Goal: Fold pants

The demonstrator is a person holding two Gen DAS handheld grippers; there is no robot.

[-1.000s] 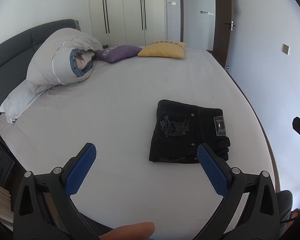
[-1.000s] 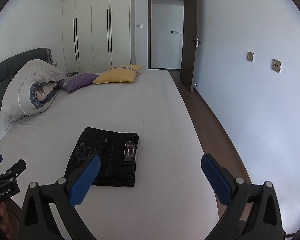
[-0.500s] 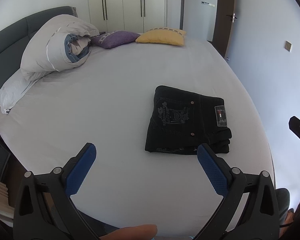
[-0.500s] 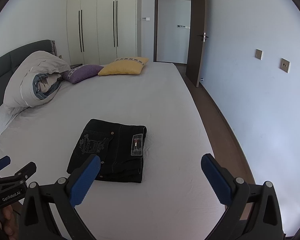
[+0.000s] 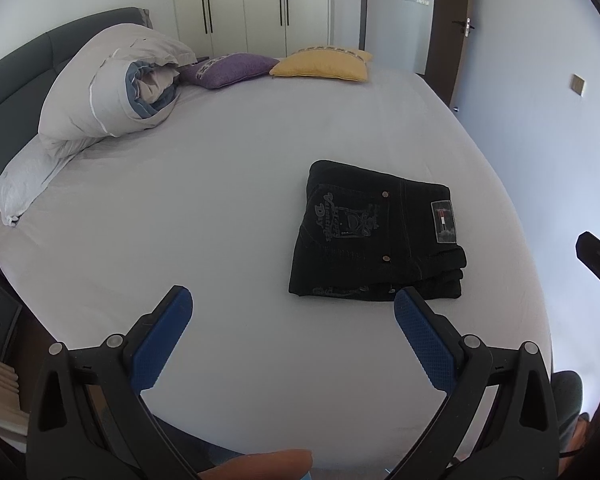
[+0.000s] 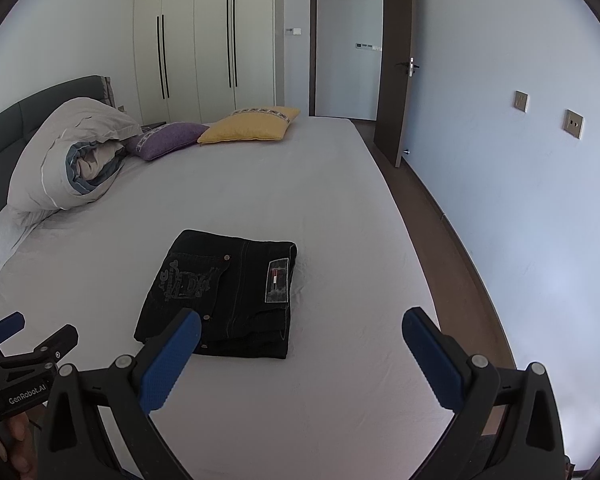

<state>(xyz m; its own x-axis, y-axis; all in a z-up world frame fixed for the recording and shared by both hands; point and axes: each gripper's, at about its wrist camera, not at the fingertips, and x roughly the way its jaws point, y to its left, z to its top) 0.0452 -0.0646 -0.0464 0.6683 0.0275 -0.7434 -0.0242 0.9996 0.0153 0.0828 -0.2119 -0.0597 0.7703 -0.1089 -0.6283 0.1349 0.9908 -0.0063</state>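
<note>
Soft, even daylight is seen in both views, with a cool bluish cast. Strong fisheye curvature and dark vignetted corners are present. Faint shadows are cast beneath the pants [image 5: 376, 236]; focus is sharp.

Left gripper [image 5: 292, 312]: jaws spread wide, nothing between them; both blue pads [image 5: 160, 344] face inward, empty.
Left gripper, seen from right wrist view: at the lower-left edge, body marked "GenRobot.AI", one blue tip raised.
Left hand [image 6: 14, 440]: wrapped on the handle below that body, only partly in view.
Fingertip [image 5: 260, 465]: lies along the bottom edge of the left wrist view.
Right gripper [image 6: 302, 336]: jaws spread wide, empty, held level.
Right gripper, seen from left wrist view: black finger at the right edge.
</note>
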